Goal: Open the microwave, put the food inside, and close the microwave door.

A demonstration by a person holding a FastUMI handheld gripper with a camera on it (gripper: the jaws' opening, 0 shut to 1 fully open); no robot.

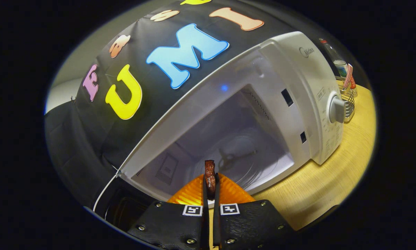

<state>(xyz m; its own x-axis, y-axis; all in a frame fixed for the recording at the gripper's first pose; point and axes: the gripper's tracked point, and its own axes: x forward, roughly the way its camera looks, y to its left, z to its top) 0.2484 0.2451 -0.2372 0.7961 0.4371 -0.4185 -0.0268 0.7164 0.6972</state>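
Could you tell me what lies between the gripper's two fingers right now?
A dark brown piece of food is pinched between the gripper fingers in the gripper view, held just in front of the open microwave cavity.

A staged kitchen corner in a recording booth is shown. A white microwave point(263, 114) is set on a pale wooden tabletop point(319, 187), backed by black cloth point(90, 139). A wire rack point(348, 104) with bottles is seen beside it.

A light wooden bench point(319, 187) stands before a black cloth wall point(90, 139); behind the cloth, a pale wall point(86, 59) is seen.
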